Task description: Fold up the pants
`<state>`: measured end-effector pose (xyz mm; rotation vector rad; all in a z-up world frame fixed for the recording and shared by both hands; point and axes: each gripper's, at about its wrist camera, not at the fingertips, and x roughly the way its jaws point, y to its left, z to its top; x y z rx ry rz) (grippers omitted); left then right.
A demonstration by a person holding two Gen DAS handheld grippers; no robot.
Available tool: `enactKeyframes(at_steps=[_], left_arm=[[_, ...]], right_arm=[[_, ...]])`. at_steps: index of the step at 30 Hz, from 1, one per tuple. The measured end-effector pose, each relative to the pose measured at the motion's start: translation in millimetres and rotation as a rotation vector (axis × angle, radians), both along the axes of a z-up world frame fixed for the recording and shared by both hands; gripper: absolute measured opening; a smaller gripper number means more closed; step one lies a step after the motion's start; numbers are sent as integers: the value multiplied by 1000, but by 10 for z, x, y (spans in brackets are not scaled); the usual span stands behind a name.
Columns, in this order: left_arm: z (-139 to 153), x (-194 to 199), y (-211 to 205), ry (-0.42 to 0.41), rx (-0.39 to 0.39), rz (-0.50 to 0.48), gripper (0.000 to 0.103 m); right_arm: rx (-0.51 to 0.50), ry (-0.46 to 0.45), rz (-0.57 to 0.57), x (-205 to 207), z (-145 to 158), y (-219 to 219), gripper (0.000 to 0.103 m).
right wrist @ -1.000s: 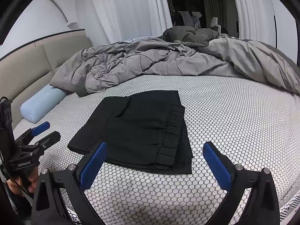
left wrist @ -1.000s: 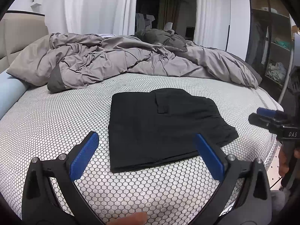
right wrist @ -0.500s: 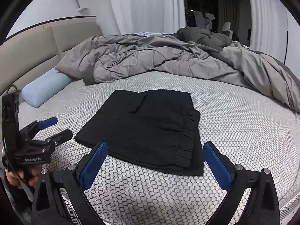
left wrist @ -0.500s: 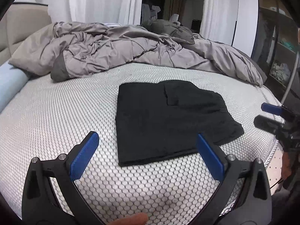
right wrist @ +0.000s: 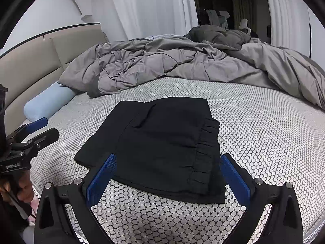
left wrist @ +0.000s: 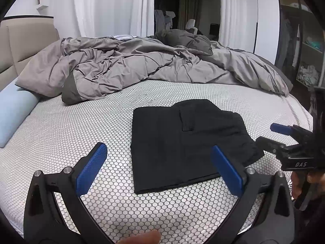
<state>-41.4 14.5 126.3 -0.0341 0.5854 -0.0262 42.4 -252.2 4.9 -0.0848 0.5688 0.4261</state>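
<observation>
Black pants (left wrist: 182, 144) lie folded into a flat rectangle on the honeycomb-patterned bed cover (left wrist: 81, 126); they also show in the right wrist view (right wrist: 162, 142), with the elastic waistband at their right edge. My left gripper (left wrist: 160, 162) is open and empty, held above the bed just short of the pants' near edge. My right gripper (right wrist: 168, 172) is open and empty, its blue pads either side of the pants' near edge. The right gripper shows at the right of the left wrist view (left wrist: 272, 134); the left gripper shows at the left of the right wrist view (right wrist: 42, 128).
A crumpled grey duvet (left wrist: 142, 67) fills the back of the bed. A light blue bolster pillow (left wrist: 14, 109) lies at the left by the beige headboard (right wrist: 40, 46). Shelves with items (left wrist: 308, 61) stand at the right. White curtains hang behind.
Both grippers have drifted slightly over the bed, staying open. The right gripper has come closer to the pants' near edge. The pants have not moved.
</observation>
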Motion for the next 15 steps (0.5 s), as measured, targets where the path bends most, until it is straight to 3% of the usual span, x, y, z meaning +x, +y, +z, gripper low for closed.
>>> enactKeyframes(at_steps=[7,15], left_arm=[[264,-69,-88,-52,11,11,102],[-128,0,-80,-46,36,-6,102]], right_arm=[[15,-19,14,43,68,36,103],[-1,-36,0,88,-124,74,103]])
